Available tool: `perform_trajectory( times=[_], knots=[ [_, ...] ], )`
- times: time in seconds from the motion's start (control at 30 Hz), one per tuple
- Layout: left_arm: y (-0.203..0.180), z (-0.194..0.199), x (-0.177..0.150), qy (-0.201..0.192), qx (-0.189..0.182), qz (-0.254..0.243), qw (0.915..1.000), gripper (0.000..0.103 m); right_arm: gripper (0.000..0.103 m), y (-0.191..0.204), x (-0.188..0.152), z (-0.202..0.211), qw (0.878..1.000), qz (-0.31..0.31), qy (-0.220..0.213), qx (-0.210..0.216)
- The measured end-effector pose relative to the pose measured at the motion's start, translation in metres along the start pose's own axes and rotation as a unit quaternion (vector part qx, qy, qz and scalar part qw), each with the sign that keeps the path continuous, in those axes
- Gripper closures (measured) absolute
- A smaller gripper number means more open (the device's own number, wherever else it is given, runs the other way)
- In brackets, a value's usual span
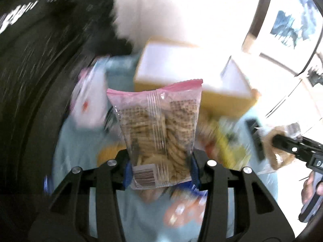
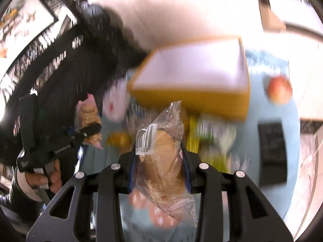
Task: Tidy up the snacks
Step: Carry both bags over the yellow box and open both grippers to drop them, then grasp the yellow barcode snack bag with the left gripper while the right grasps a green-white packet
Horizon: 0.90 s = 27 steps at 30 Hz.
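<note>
Pale-blue cloth point(image 1: 80, 141), both claws seemingly tilted downward

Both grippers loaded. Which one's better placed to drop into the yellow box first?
Right, probably. Right gripper holds its clear bread bag just below the yellow box, centered. Left gripper with its cracker pack sits farther off.

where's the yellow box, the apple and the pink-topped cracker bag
yellow box point(image 2: 189, 98), right wrist view, on its yellow front wall
apple point(image 2: 279, 89), right wrist view, middle of its red skin
pink-topped cracker bag point(image 1: 159, 129), left wrist view, on the clear front over the crackers
</note>
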<state>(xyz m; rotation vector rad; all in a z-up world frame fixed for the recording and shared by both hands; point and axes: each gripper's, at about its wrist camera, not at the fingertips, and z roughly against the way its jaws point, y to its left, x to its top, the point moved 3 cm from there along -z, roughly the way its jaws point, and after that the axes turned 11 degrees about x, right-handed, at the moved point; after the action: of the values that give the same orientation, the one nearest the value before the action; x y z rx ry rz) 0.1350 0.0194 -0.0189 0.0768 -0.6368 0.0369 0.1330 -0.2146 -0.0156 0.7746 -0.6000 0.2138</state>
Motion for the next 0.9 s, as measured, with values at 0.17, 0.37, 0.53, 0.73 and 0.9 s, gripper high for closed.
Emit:
perform_trajectory(
  times=[0.17, 0.37, 0.53, 0.73, 0.9],
  knots=[
    [-0.039, -0.026, 0.074, -0.018, -0.021, -0.014, 0.9995, 0.058, 0.066, -0.018, 0.075, -0.015, 0.998, -0.005, -0.061, -0.018],
    [-0.068, -0.099, 0.133, 0.015, -0.014, -0.018, 0.9996, 0.057, 0.066, -0.075, 0.121, -0.071, 0.994, -0.037, -0.058, -0.086],
    [-0.071, -0.133, 0.139, 0.019, 0.028, -0.008, 0.9994, 0.002, 0.032, -0.106, 0.120, -0.099, 0.985, -0.057, -0.038, -0.156],
    [-0.058, -0.119, 0.115, 0.023, -0.005, -0.016, 0.9996, 0.002, 0.030, -0.103, 0.094, -0.066, 0.986, -0.050, -0.073, -0.143],
    [-0.036, -0.086, 0.080, 0.018, -0.017, -0.009, 0.9997, 0.002, 0.006, -0.081, 0.057, -0.032, 0.980, 0.003, -0.074, -0.183]
  ],
)
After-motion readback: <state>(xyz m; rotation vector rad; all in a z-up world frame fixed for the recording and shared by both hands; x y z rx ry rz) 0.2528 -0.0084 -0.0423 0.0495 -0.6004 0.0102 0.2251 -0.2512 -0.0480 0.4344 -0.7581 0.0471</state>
